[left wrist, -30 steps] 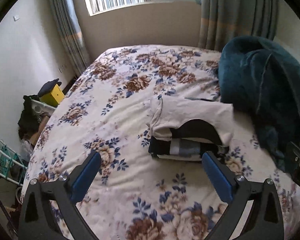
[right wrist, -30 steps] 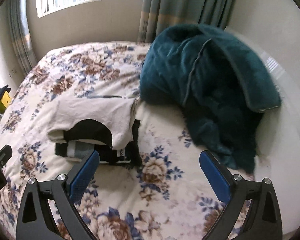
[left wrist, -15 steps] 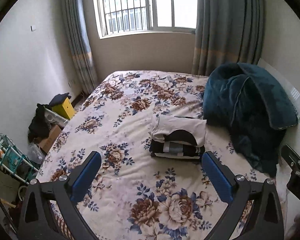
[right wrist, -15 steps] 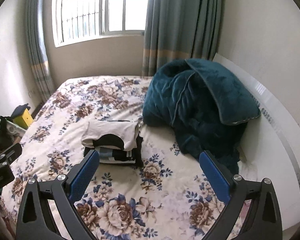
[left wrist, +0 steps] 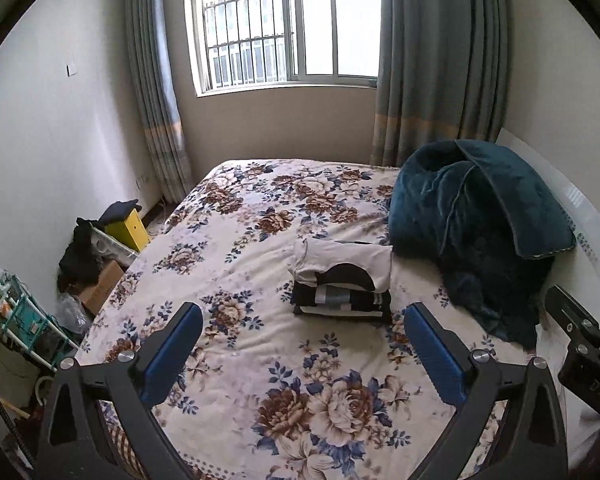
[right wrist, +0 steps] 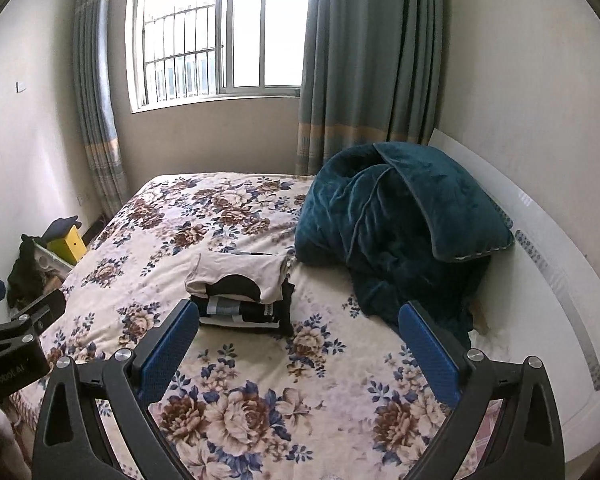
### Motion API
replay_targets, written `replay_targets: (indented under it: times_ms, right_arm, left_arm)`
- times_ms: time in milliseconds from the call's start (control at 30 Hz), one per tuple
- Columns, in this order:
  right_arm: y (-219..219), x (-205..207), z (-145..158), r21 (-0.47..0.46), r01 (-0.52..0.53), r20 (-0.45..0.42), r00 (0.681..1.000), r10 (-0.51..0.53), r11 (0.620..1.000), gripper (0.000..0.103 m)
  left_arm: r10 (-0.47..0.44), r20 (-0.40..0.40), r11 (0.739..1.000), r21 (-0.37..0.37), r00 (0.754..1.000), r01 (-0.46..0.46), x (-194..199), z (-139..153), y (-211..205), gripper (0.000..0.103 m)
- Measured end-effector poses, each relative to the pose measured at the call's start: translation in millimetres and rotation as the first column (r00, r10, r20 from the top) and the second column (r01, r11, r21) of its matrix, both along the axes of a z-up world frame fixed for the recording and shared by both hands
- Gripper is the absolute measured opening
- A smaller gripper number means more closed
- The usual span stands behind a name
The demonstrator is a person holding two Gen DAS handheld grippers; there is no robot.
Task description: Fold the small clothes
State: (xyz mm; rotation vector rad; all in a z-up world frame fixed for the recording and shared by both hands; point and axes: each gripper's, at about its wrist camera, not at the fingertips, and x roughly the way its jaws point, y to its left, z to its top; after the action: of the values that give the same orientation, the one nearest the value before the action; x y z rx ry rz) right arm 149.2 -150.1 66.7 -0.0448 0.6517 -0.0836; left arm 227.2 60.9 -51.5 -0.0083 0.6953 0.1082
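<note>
Centrally placed: stack of folded clothes [left wrist: 342, 280], mid-frame in the left view, left of centre in the right view [right wrist: 240, 288]; cream garment on top, dark and striped pieces beneath, edges roughly squared. Resting on floral bedspread [left wrist: 240, 360]. Upper right of both frames: heaped teal blanket [left wrist: 472, 224], just beside the stack. Lower frame: left gripper [left wrist: 304, 344] and right gripper [right wrist: 300, 340], fingers spread wide, holding nothing, well apart from the stack. Judged: folding apparently finished, withdrawal in hand. Advised: keep both clear of the pile, avoid snagging the cream layer, leave alignment undisturbed.
</note>
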Motion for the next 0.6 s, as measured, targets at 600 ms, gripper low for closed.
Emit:
replay_targets:
  times_ms: [600]
  right_arm:
    - [-8, 4, 3, 0.011, -0.045, 0.013, 0.999, 0.045, 0.999, 0.103]
  left_arm:
    - [0.025, 0.034, 1.000, 0.014, 0.999, -0.026, -14, 14, -3, 0.103]
